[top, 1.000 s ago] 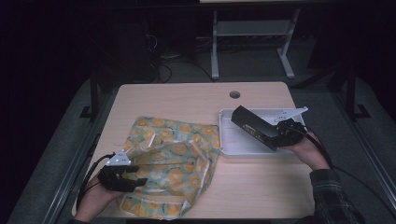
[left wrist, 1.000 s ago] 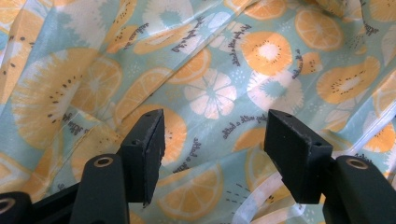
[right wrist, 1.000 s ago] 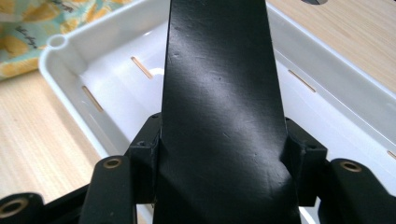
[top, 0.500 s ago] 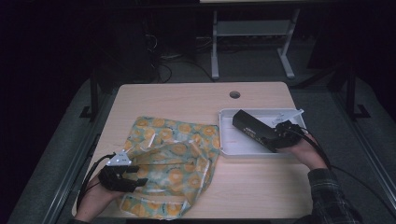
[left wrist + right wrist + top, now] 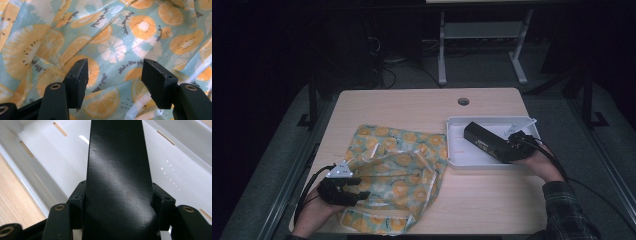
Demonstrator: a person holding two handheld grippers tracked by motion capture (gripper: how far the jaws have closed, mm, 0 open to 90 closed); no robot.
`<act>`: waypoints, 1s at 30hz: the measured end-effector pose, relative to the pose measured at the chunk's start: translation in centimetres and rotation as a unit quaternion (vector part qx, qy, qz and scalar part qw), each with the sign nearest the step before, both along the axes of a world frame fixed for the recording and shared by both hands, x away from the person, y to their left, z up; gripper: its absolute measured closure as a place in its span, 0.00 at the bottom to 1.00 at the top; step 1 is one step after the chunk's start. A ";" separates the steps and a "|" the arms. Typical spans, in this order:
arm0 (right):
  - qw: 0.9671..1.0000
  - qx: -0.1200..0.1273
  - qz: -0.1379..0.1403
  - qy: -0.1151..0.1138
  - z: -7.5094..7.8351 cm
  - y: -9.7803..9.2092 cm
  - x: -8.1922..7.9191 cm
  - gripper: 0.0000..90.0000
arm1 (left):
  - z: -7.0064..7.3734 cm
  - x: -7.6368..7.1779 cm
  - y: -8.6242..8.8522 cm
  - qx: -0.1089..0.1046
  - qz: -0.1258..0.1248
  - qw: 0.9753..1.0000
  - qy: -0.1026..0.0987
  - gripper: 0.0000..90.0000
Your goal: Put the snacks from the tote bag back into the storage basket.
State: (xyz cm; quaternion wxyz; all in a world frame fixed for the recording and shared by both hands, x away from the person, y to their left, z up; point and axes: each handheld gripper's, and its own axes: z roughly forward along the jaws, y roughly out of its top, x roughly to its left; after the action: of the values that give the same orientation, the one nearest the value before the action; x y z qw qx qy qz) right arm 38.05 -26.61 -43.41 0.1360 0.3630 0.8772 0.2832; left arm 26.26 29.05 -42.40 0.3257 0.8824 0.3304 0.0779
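Holding a long black box (image 5: 486, 141) tight in its fingers, the right gripper (image 5: 512, 148) lifts it over the white tray (image 5: 457, 150). The left gripper (image 5: 362, 192) waits wide open above the fruit-print bag (image 5: 404, 162) on the tabletop (image 5: 412, 107). Next, probably, the box goes into the bag.

The left gripper (image 5: 113, 82) hangs just above a rumpled cloth (image 5: 112, 37), its two black jaws spread wide with nothing between them. The cloth is pale blue-green, printed with orange slices, white blossoms and lines of small dark writing. It spreads under and ahead of both jaws. A white strap (image 5: 140, 106) curls across the cloth beside the right-hand jaw.
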 end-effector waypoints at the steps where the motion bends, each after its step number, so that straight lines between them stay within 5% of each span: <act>1: 1.000 0.000 -0.002 -0.001 0.0 -0.2 0.0 0.46 | 0.0 0.0 0.0 0.000 0.000 1.000 0.000 0.42; 8: 1.000 0.014 -0.005 0.020 0.0 -0.7 0.1 0.39 | 0.0 0.0 0.0 0.000 -0.001 1.000 -0.001 0.42; 16: 0.999 0.049 -0.017 -0.001 2.8 -0.6 -0.1 0.30 | 0.0 0.0 -0.1 -0.002 0.001 1.000 0.002 0.42; 23: 0.997 0.072 -0.040 -0.003 5.0 0.1 1.0 0.53 | 0.1 0.0 -0.2 -0.002 -0.001 1.000 0.002 0.42; 30: 0.996 0.068 -0.054 0.009 5.0 0.7 3.0 0.84 | 0.0 0.0 -0.2 -0.005 0.000 1.000 0.003 0.42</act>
State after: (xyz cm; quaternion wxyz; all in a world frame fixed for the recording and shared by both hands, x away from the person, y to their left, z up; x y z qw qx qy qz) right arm 41.08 -25.93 -38.40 0.1184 0.4203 0.8366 0.3309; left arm 26.24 28.86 -42.42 0.3289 0.8812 0.3316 0.0739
